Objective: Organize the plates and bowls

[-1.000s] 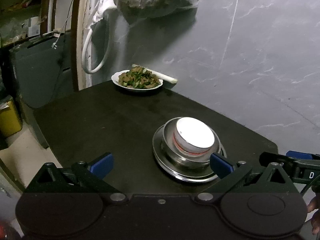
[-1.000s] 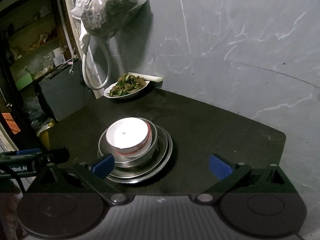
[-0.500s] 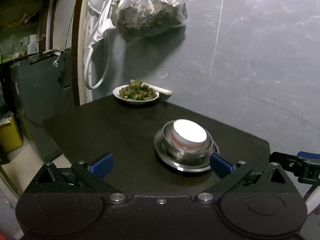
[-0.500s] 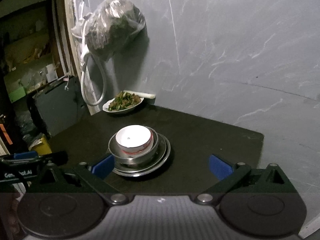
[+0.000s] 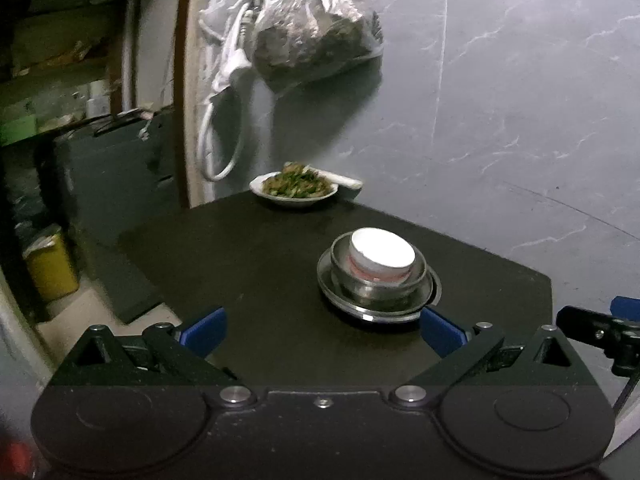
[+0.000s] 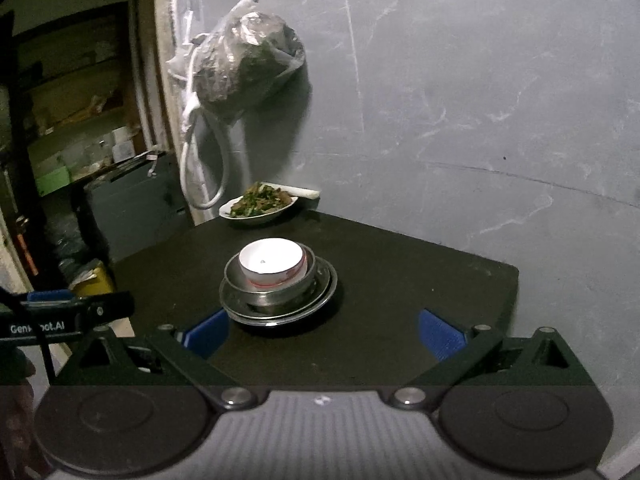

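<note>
Yellow bin (image 5: 50, 266) on the floor, far left, beside the dark cabinet (image 5: 116, 168). White cord (image 5: 224, 120) and a plastic bag (image 5: 316, 36) hang on the grey wall. Below them, at the counter's (image 5: 248, 264) back edge, a white plate of cooked greens (image 5: 294, 189), touching the wall side.

My left hand-held gripper (image 5: 320, 330): jaws spread wide, nothing between them, held back over the counter's near edge. Stack sits mid-counter just ahead: metal plate (image 5: 376, 308), metal bowl (image 5: 378, 286) nested in it, white bowl (image 5: 382, 256) inside that.

My right hand-held gripper (image 6: 322, 336): likewise wide open and empty, the stack just beyond its left finger.
</note>
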